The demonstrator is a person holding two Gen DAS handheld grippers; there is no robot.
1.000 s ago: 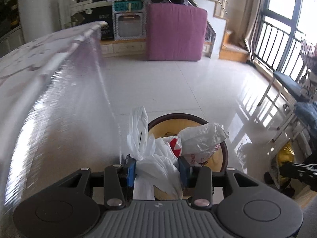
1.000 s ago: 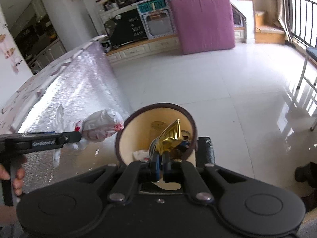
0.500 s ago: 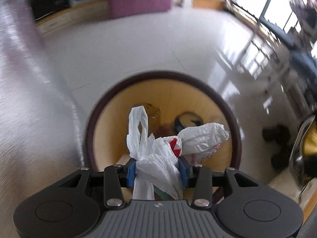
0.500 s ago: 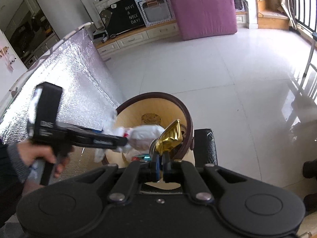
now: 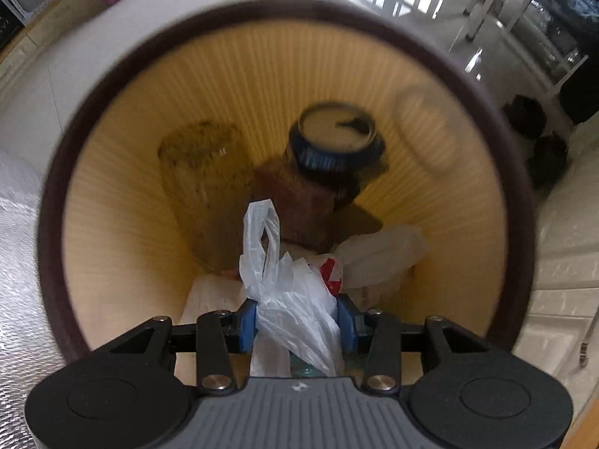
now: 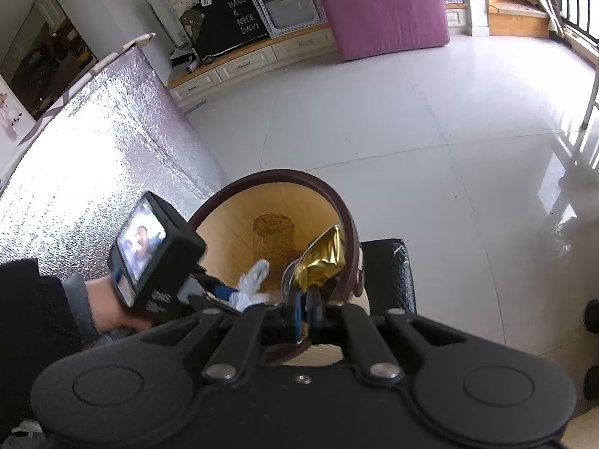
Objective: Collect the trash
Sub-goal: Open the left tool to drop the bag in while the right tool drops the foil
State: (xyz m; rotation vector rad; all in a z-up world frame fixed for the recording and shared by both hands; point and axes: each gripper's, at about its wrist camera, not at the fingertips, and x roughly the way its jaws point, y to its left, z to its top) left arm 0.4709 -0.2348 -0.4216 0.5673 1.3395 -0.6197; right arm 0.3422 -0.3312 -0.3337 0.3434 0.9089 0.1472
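Observation:
My left gripper (image 5: 297, 321) is shut on a white plastic bag (image 5: 295, 299) with a red mark and holds it inside the mouth of a round bin (image 5: 93, 119) with a dark brown rim and yellow inside. Trash lies in the bin: a blue-rimmed tub (image 5: 337, 138) and brown wrappers. My right gripper (image 6: 305, 299) is shut on a crumpled gold foil wrapper (image 6: 322, 258) just over the bin's near rim (image 6: 348, 224). The left gripper (image 6: 209, 292) and white bag (image 6: 252, 280) also show in the right wrist view, reaching into the bin.
A silver foil-covered table (image 6: 93, 149) stands left of the bin. A black block (image 6: 389, 273) sits right of the bin. White tile floor (image 6: 411, 112) stretches ahead to a pink cushion (image 6: 382, 3) and cabinets. Chair legs (image 5: 486, 7) and dark shoes (image 5: 539, 142) lie to the right.
My left gripper has dropped forward from beside the table to the bin's mouth, bag still held. My right gripper has stayed over the rim with the gold wrapper.

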